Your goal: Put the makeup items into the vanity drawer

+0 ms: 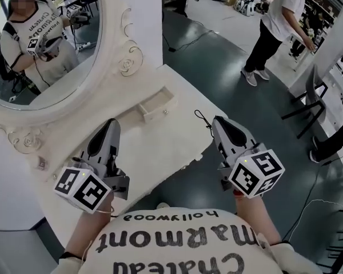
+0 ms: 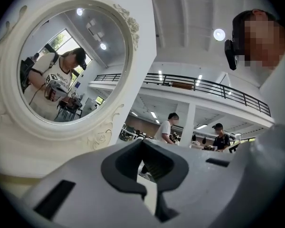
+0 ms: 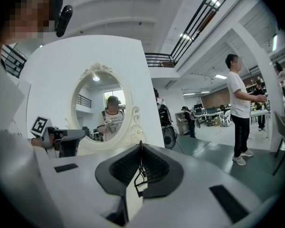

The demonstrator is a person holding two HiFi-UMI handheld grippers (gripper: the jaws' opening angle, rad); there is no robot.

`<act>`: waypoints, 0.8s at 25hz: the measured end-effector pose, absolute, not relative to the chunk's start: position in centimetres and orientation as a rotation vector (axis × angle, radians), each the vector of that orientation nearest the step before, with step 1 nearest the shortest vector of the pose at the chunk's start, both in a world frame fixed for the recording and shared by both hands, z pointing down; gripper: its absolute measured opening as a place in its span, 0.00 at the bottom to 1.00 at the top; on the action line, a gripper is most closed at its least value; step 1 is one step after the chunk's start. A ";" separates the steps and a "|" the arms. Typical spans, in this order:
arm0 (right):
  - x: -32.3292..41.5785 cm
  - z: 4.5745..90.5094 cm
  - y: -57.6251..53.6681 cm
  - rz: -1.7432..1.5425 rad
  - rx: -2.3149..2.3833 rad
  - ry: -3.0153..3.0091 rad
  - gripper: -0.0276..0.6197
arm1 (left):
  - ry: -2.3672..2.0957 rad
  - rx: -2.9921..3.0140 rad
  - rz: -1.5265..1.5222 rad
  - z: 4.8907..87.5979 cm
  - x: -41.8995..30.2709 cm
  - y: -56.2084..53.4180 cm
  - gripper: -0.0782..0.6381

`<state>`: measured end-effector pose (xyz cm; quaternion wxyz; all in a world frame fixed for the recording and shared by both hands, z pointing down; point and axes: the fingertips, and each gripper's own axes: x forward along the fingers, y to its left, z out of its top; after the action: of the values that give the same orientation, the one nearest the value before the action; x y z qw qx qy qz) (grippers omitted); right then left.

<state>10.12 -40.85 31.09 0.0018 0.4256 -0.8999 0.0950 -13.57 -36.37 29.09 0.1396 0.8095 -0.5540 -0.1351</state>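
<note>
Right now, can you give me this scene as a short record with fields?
table: white vanity table
mirror: oval mirror, ornate white frame
drawer: small white drawer, pulled open
left gripper: jaws together, nothing between them
right gripper: jaws closed on a thin black cord
makeup items: none in view

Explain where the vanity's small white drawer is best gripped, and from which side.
Take the small knob on the drawer front, coming from the vanity front edge with a jaw each side. It alone sticks out; the face is flat. Use the left gripper: the right gripper is shut on a thin black wire piece.
</note>
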 end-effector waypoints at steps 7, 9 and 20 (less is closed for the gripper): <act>6.4 34.5 -44.6 0.212 1.234 -2.741 0.09 | -1.743 2.262 -0.312 33.1 -18.8 -36.3 0.12; 5.7 35.7 -45.7 0.218 1.203 -2.707 0.09 | -1.795 2.200 -0.302 34.3 -20.5 -35.6 0.12; -0.2 39.0 -53.3 0.227 0.921 -2.687 0.09 | -2.201 1.768 -0.442 35.4 -29.9 -27.8 0.12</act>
<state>-0.23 -53.30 38.99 0.1454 0.3198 -0.9330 0.0787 -29.93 -27.79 35.38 0.1417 0.6124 -0.7625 -0.1530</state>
